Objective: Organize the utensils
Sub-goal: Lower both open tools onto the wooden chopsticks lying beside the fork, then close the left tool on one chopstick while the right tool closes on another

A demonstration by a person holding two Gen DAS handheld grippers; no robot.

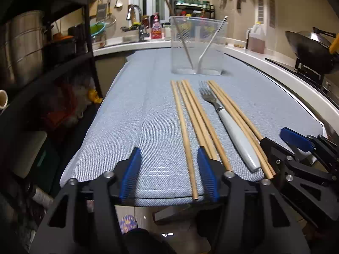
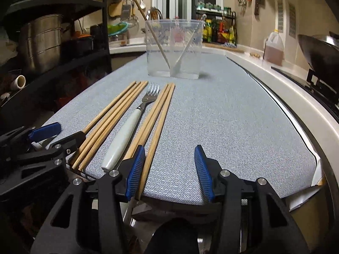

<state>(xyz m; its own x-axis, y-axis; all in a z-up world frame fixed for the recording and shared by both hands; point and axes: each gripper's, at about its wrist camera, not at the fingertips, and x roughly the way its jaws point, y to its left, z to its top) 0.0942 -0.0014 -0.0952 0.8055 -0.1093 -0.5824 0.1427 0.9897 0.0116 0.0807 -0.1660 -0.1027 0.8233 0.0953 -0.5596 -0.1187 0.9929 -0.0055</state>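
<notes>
Several wooden chopsticks (image 1: 190,114) (image 2: 114,114) lie lengthwise on the blue-grey cloth (image 1: 137,116) (image 2: 211,127), in two groups either side of a white-handled fork (image 1: 231,127) (image 2: 129,127). A clear plastic container (image 1: 198,44) (image 2: 173,48) stands at the far end, holding a chopstick and a white utensil. My left gripper (image 1: 169,172) is open and empty at the near edge, its right finger beside the left chopsticks. My right gripper (image 2: 169,171) is open and empty, its left finger next to the rightmost chopstick (image 2: 156,135). Each gripper shows in the other's view (image 1: 296,146) (image 2: 45,133).
A black shelf rack with metal pots (image 1: 27,46) (image 2: 40,42) stands on the left. A white counter (image 1: 275,67) (image 2: 286,84) curves along the right with a wok (image 1: 311,48) (image 2: 320,48) and an oil jug (image 1: 256,38) (image 2: 273,48). A sink and bottles sit behind.
</notes>
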